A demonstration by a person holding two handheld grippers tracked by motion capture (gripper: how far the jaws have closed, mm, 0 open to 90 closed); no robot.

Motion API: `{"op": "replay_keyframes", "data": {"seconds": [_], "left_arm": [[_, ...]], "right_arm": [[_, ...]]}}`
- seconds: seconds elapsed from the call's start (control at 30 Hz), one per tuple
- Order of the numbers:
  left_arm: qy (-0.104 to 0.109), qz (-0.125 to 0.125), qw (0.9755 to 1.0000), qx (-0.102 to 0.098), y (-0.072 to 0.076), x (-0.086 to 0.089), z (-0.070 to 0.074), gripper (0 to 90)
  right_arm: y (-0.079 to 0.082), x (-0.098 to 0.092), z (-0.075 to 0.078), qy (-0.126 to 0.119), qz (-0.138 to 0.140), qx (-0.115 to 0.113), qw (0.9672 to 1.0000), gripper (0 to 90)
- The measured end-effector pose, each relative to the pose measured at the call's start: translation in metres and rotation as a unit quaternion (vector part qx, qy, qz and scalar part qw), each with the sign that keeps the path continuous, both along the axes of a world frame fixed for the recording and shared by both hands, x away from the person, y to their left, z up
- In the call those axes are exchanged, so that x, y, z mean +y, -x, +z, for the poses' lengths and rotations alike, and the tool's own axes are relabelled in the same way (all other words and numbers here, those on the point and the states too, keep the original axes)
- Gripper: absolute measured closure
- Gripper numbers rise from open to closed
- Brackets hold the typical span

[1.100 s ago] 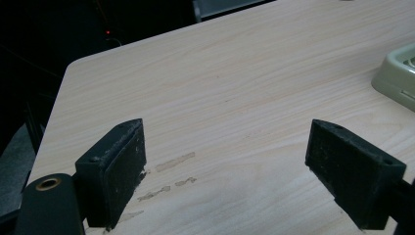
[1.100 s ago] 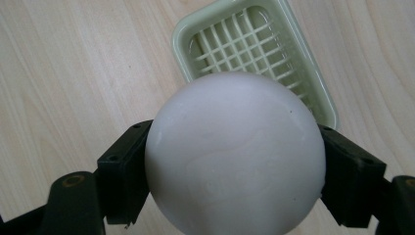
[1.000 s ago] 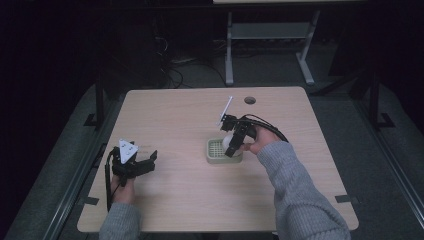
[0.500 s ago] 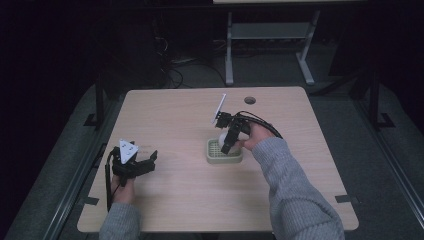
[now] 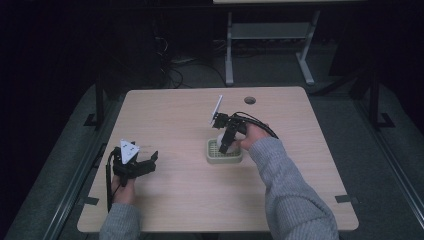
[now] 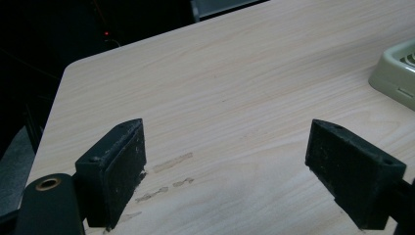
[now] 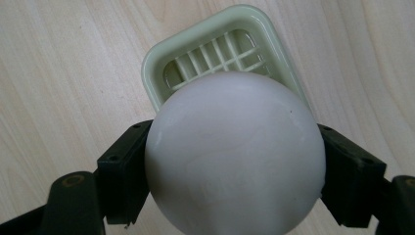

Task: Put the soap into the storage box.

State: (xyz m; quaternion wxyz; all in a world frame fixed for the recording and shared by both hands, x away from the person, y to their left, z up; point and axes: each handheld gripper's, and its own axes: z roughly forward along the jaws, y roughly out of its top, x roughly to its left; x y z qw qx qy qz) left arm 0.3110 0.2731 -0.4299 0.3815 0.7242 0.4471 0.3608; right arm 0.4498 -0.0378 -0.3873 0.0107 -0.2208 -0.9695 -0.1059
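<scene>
Right gripper view: right gripper (image 7: 235, 166) pinching white ball (image 7: 235, 152) above green tray (image 7: 215, 54); left gripper (image 6: 235, 176) spread wide over table (image 6: 235, 88).

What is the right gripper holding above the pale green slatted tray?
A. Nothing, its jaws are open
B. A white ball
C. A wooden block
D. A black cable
B: in the right gripper view the right gripper clamps a white ball over the tray.
</scene>
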Motion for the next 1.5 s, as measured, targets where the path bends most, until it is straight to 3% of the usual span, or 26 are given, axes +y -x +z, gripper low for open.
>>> {"op": "replay_keyframes", "data": {"seconds": [0.57,1.5], "left_arm": [[0.006,0.001,1.0000,-0.003,0.000,0.000,0.000,14.8],[0.006,0.003,1.0000,-0.002,0.000,0.000,0.000,14.8]], "right_arm": [[-0.005,0.011,-0.013,0.013,0.003,-0.002,0.9999,22.4],[-0.008,0.013,-0.027,0.025,-0.001,-0.004,0.9997,22.3]]}}
